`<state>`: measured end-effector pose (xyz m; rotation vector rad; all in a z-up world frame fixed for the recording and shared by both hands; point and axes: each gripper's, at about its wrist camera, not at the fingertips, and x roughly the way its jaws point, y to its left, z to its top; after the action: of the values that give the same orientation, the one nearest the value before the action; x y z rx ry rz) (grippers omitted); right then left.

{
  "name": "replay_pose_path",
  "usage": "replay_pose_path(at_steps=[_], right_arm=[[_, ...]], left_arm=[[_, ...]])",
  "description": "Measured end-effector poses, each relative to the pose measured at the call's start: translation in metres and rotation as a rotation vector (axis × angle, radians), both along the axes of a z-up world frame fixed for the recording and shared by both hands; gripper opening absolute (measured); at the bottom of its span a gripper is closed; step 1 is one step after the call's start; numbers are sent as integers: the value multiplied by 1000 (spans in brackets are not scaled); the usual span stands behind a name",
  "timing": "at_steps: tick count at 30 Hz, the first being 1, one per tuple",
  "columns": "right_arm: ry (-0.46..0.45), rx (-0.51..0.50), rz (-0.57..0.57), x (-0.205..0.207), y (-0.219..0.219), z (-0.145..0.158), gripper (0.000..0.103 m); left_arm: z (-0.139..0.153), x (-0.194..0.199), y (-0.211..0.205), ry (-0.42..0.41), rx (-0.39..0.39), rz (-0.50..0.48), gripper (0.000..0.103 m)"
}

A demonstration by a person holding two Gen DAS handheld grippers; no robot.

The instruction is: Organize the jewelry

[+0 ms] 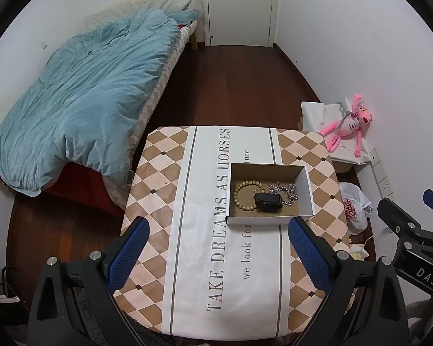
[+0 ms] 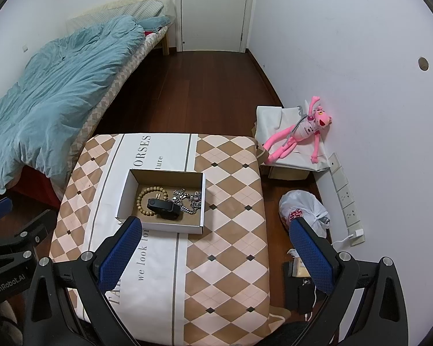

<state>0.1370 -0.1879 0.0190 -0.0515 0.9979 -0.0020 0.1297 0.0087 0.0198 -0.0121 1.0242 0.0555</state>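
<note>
A shallow cardboard box [image 1: 307, 190] [image 2: 124, 193] stands on the checked tablecloth [image 1: 164, 184] [image 2: 231, 190]. In it lie a wooden bead bracelet [image 1: 239, 194] [image 2: 143, 194], a black watch [image 1: 268, 201] [image 2: 164, 207] and a silver chain [image 1: 288, 191] [image 2: 187, 199]. My left gripper [image 1: 219, 238] is open and empty, held above the table just short of the box. My right gripper [image 2: 215, 238] is open and empty, to the right of the box over the table's right side. Each gripper shows at the edge of the other's view.
A bed with a blue duvet [image 1: 80, 98] [image 2: 52, 95] stands left of the table. A pink plush toy [image 1: 349, 127] [image 2: 300, 132] lies on a white-covered box by the right wall. A white plastic bag [image 2: 303, 210] and wall sockets [image 2: 346, 196] are on the right. A shut door [image 2: 216, 11] is at the back.
</note>
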Motion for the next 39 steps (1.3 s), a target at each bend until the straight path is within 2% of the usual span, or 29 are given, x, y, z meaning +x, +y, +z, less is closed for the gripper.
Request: replay_pose_path(at_steps=[39], right_arm=[[-13, 7, 1, 0, -1, 12, 103]], left_arm=[[12, -1, -2, -22, 9, -3, 98]])
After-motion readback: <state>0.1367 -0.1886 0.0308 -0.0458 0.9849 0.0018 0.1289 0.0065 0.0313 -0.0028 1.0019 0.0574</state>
